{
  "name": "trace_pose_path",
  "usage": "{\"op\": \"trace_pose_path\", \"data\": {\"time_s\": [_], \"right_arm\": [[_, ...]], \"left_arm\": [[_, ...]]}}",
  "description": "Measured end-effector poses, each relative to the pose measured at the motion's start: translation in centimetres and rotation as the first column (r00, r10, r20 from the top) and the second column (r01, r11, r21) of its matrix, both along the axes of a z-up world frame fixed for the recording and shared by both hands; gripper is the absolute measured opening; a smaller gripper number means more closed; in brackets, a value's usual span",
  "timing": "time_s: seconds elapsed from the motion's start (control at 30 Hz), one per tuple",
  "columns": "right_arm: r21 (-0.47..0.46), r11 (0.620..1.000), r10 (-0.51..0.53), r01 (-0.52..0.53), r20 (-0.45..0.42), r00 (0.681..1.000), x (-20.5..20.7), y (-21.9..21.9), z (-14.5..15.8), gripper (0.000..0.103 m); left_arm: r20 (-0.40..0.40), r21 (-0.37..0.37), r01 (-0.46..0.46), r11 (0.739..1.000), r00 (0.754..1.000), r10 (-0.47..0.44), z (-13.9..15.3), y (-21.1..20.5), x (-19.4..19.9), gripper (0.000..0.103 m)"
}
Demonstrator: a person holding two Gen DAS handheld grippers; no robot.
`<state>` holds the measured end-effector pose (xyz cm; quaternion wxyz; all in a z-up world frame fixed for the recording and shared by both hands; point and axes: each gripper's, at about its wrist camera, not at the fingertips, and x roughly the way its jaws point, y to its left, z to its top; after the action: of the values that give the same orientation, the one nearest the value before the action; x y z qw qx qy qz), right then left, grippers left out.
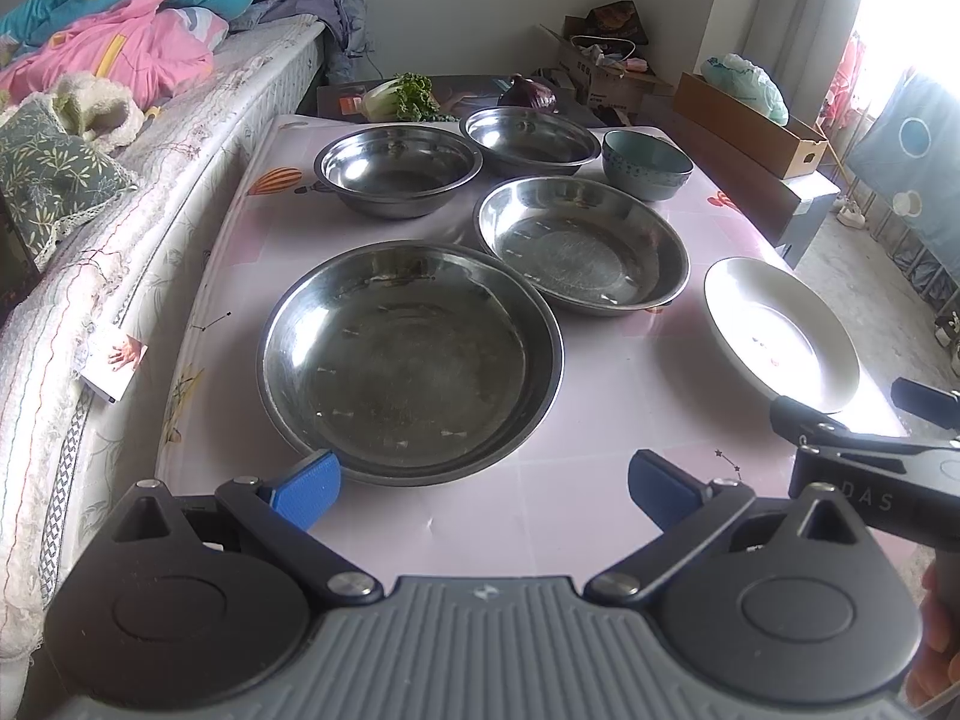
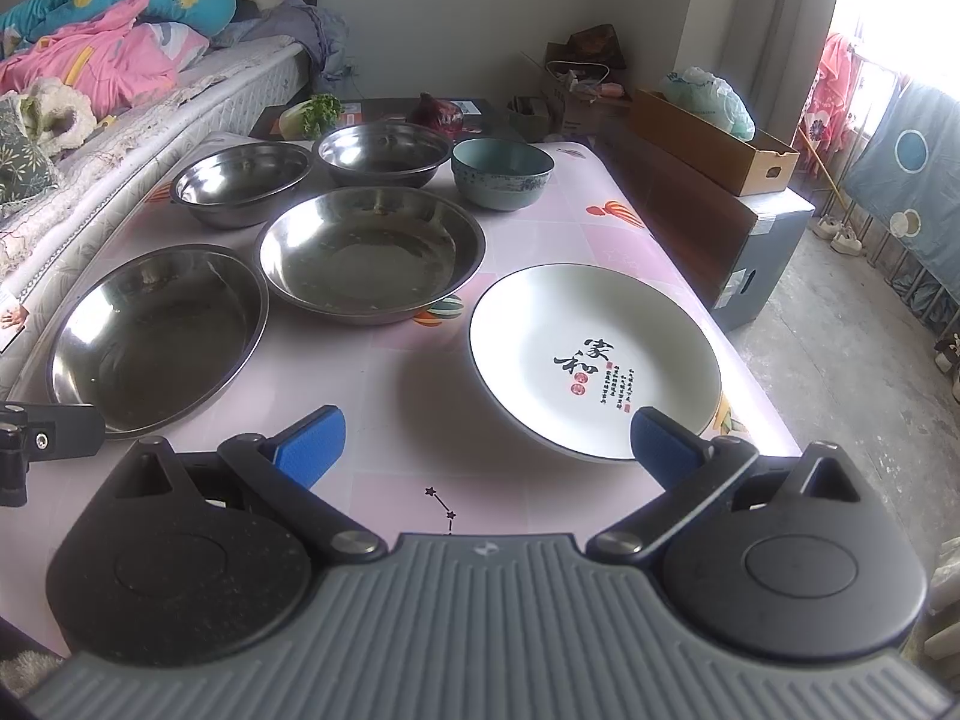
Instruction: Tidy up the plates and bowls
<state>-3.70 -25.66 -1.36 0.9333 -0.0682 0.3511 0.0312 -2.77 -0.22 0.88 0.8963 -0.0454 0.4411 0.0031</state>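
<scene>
On the pink table point(image 1: 588, 504) lie two wide steel plates, the nearer one point(image 1: 408, 360) point(image 2: 156, 336) and the farther one point(image 1: 582, 243) point(image 2: 369, 252). Behind them stand two steel bowls, left point(image 1: 399, 168) point(image 2: 243, 180) and right point(image 1: 531, 138) point(image 2: 384, 153), and a teal ceramic bowl point(image 1: 647, 162) point(image 2: 503, 171). A white ceramic plate point(image 1: 780, 330) point(image 2: 594, 360) with black writing lies at the right. My left gripper point(image 1: 483, 483) is open, just short of the nearer steel plate's front rim. My right gripper point(image 2: 486, 441) is open, its right finger over the white plate's near rim.
A bed point(image 1: 120, 240) with bedding runs along the table's left side. Leafy greens point(image 1: 402, 96) and a purple cabbage point(image 1: 528, 95) sit past the table's far end. Cardboard boxes point(image 2: 714, 150) and a dark cabinet point(image 2: 678, 222) stand at the right. The right gripper's body point(image 1: 864, 456) shows in the left wrist view.
</scene>
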Motion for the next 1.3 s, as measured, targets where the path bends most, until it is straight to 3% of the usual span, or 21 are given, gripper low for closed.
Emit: {"op": "trace_pose_path", "data": {"time_s": [0.27, 0.5, 0.73, 0.9, 1.3], "right_arm": [[-0.006, 1.000, -0.017, 0.016, -0.016, 1.000, 0.4, -0.5, -0.8, 0.102], [0.014, 1.000, -0.010, 0.010, 0.004, 1.000, 1.3, -1.1, -1.3, 0.102], [0.031, 0.999, 0.028, -0.030, 0.057, 0.998, 2.9, -1.4, -1.1, 0.102], [0.057, 0.992, 0.108, -0.114, 0.098, 0.989, 5.3, -1.4, -0.2, 0.102], [0.243, 0.937, 0.219, -0.252, 0.154, 0.964, 15.1, 2.1, 4.0, 0.102]], "left_arm": [[0.036, -0.019, 0.011, 1.000, 0.999, -0.010, 0.6, 0.8, 0.5, 0.103], [0.090, -0.008, -0.032, 0.999, 0.995, 0.033, 1.5, 2.9, 1.5, 0.103], [0.091, 0.008, -0.095, 0.995, 0.991, 0.093, 0.9, 5.4, 3.4, 0.103], [0.103, 0.025, -0.127, 0.992, 0.987, 0.124, 0.9, 7.4, 5.5, 0.103], [0.185, -0.028, -0.200, 0.979, 0.962, 0.202, 1.3, 13.2, 11.7, 0.103]]}}
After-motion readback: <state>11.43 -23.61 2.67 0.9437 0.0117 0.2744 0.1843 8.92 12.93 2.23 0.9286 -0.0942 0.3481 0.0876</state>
